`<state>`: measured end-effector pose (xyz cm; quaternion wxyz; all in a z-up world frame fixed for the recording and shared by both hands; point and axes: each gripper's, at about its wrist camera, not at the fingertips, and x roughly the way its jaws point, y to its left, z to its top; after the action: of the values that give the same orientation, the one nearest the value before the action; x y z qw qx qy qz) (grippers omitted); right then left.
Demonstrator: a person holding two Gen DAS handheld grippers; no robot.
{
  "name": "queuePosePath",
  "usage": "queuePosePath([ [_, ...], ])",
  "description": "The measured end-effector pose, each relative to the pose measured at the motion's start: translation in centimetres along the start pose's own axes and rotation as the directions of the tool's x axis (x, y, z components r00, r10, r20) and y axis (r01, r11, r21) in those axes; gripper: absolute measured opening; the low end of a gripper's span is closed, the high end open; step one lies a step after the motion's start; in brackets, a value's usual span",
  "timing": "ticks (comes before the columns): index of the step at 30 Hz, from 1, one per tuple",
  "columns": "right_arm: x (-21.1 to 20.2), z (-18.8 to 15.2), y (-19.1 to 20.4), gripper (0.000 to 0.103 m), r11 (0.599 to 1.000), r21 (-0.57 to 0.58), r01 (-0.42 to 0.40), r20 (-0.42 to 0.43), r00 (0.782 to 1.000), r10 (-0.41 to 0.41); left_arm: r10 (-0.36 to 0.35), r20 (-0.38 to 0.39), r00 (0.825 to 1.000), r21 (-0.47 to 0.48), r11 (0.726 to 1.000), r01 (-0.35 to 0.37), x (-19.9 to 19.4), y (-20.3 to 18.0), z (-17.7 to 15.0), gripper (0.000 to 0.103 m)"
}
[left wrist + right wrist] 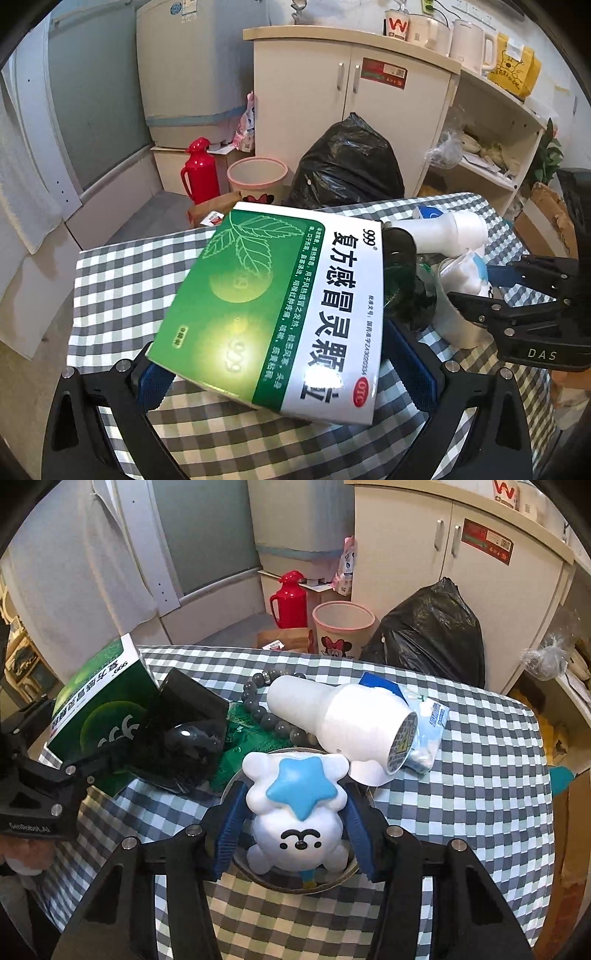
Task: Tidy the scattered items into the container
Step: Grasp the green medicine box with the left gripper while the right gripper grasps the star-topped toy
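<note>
Two grips are seen: the green medicine box [273,314], light, stiff and glossy, is clamped at its side edges by the left gripper [291,365]; the smooth white star toy [299,812] is pinched by the right gripper [291,823] above a round container [354,871].

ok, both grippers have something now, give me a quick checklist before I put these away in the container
1. Left gripper on the green medicine box: ok, held between both pads.
2. Box level: not ok, it sits tilted.
3. Right gripper on the white star toy: ok, pads on either side.
4. Toy over the round container: ok, rim shows beneath it.
5. Room in the container for the box: cannot tell, the toy hides the inside.
6. Other items: not ok, white bottle and bead bracelet lie on the checked cloth.
</note>
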<state>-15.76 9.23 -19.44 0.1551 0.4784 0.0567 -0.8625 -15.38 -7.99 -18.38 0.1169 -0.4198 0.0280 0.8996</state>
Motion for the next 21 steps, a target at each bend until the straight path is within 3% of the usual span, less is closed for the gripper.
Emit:
queuePosePath([
  [3,0.2,0.2,0.3,0.051,1.0,-0.004,0.011,-0.013,1.0,-0.011,-0.005,-0.016,1.0,-0.022,1.0,0.005,0.6,0.3,-0.1,0.102],
  [10,0.3,0.2,0.4,0.049,1.0,-0.002,0.015,-0.011,1.0,-0.015,-0.021,-0.008,1.0,-0.035,0.999,0.021,0.2,0.3,-0.2,0.083],
  [21,-0.8,-0.4,0.4,0.048,1.0,0.002,0.018,0.022,1.0,-0.018,0.005,0.057,0.998,-0.082,0.997,0.0,-2.3,1.3,-0.2,0.081],
])
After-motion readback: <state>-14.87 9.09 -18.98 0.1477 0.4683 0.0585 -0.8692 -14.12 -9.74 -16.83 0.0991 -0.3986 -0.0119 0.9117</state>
